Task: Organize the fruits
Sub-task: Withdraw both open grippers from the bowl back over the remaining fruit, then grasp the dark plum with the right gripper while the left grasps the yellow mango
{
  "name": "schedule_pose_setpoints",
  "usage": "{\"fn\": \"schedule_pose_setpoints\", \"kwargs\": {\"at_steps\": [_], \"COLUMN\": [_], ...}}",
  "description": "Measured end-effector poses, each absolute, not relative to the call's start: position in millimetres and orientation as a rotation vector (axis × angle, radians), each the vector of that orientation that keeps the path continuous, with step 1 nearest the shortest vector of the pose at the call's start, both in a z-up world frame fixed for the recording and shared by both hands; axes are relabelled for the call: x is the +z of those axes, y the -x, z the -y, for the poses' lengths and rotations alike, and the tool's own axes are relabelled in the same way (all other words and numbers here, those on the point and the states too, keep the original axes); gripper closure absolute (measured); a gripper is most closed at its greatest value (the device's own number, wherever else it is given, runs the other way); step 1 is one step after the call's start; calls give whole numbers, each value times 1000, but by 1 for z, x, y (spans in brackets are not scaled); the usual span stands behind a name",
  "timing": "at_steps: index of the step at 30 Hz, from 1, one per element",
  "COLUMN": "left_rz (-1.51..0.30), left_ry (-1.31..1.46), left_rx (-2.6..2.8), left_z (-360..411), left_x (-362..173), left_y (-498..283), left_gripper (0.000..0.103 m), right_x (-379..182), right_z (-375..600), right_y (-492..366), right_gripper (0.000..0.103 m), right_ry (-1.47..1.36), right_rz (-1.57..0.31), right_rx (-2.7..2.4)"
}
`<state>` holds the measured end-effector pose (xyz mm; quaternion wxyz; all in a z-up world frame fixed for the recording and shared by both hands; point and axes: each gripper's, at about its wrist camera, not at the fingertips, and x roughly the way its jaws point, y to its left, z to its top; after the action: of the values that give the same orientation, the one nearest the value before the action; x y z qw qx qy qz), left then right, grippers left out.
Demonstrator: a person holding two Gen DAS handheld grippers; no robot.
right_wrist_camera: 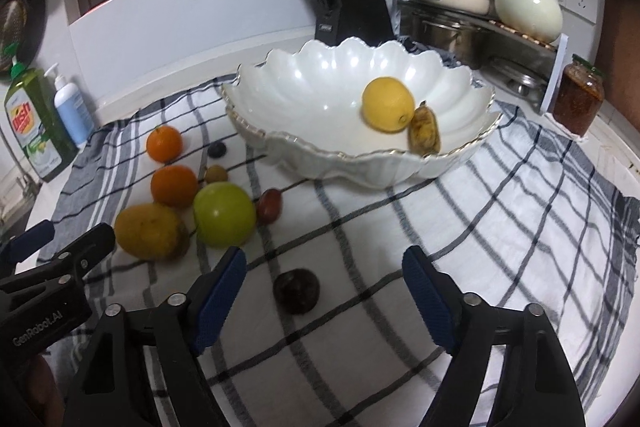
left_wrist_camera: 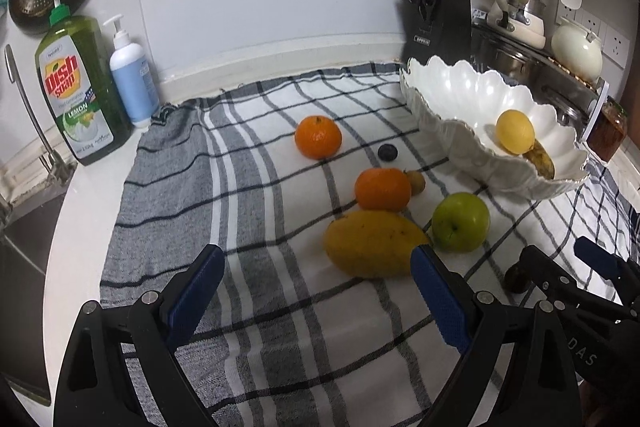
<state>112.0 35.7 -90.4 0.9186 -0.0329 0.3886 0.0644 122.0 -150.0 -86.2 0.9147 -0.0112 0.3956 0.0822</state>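
Observation:
A white scalloped bowl [right_wrist_camera: 352, 167] holds a lemon [right_wrist_camera: 388, 105] and a small browned banana [right_wrist_camera: 424, 131]. On the checked cloth [left_wrist_camera: 280, 307] lie two oranges [left_wrist_camera: 318, 137] [left_wrist_camera: 383, 189], a blueberry [left_wrist_camera: 387, 151], a small brown fruit [left_wrist_camera: 416, 181], a green apple [left_wrist_camera: 460, 221], a mango [left_wrist_camera: 372, 243] and a small red fruit [right_wrist_camera: 269, 206]. My left gripper [left_wrist_camera: 316, 259] is open just short of the mango, its right fingertip overlapping the mango's end. My right gripper [right_wrist_camera: 324, 259] is open with a dark round fruit [right_wrist_camera: 296, 291] lying between its fingers, untouched.
A green dish soap bottle [left_wrist_camera: 80, 95] and a blue pump bottle [left_wrist_camera: 130, 75] stand at the back left beside a sink [left_wrist_camera: 20, 247]. A knife block [left_wrist_camera: 436, 15], a rack with pots [right_wrist_camera: 460, 23] and a jar [right_wrist_camera: 578, 99] sit behind and right of the bowl.

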Motion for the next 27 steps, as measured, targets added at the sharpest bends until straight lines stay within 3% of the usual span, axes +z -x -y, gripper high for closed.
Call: {"fn": "schedule_pose_setpoints", "kwargs": {"at_steps": [16,20,27], "left_rz": [-833,-836,-836], "left_ry": [81,76,78], "left_rx": [138,140,136], "left_z": [-43,-44,-44], "left_x": [-103,-105,-105], "left_y": [-114,-115,-115], "left_gripper": [8,8,8], "right_x": [-108,-114,-113], "right_z": [139,138,137], "right_y": [-126,-128,-126], "right_gripper": [59,73,74], "right_ry": [53,51,53], "right_rz": [-867,-885,-873], "right_rx": [207,223,225]}}
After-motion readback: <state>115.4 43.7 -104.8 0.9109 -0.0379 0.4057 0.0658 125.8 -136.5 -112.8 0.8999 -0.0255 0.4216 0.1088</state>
